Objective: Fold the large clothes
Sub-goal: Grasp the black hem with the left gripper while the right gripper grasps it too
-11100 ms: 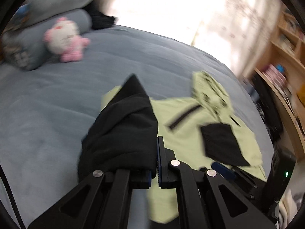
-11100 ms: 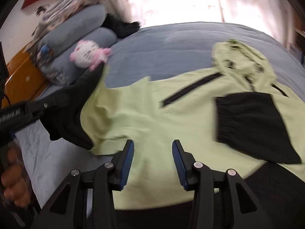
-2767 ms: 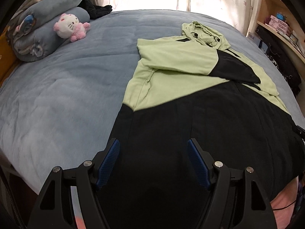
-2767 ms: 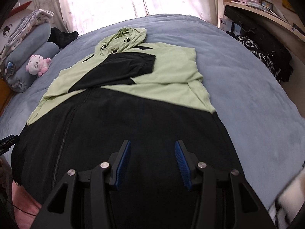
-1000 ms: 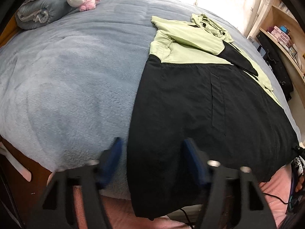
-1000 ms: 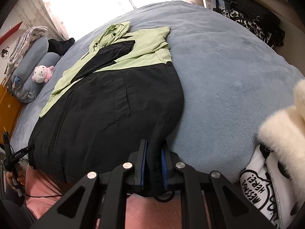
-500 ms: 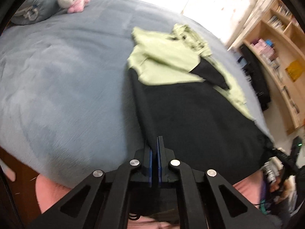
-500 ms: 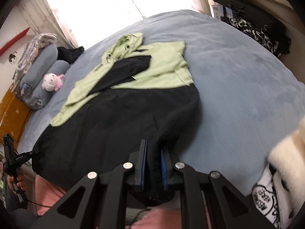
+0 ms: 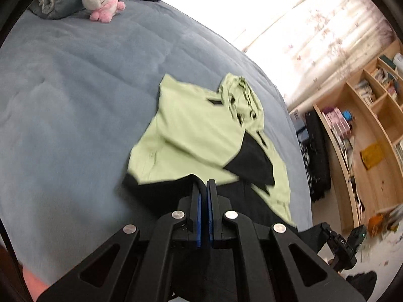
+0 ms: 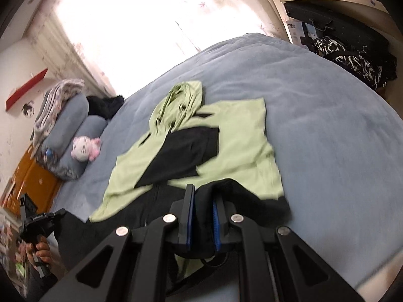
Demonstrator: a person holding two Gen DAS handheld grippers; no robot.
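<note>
The jacket [image 10: 239, 151] is spread on the bed [image 10: 327, 100], and its black hem is pinched at each corner so it can be folded up over the green part. The left gripper [image 9: 204, 188] jaws are pressed together on cloth; the right gripper [image 10: 202, 201] jaws pinch a thicker bunch. The hem between them is hidden under the grippers, and the picture is blurry.

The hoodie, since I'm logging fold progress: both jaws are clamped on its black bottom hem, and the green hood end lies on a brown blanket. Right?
Not quite. The blanket is grey-blue, not brown, as the right wrist view shows. The rest holds: the left gripper and right gripper are clamped on the black hem of the hoodie.
</note>
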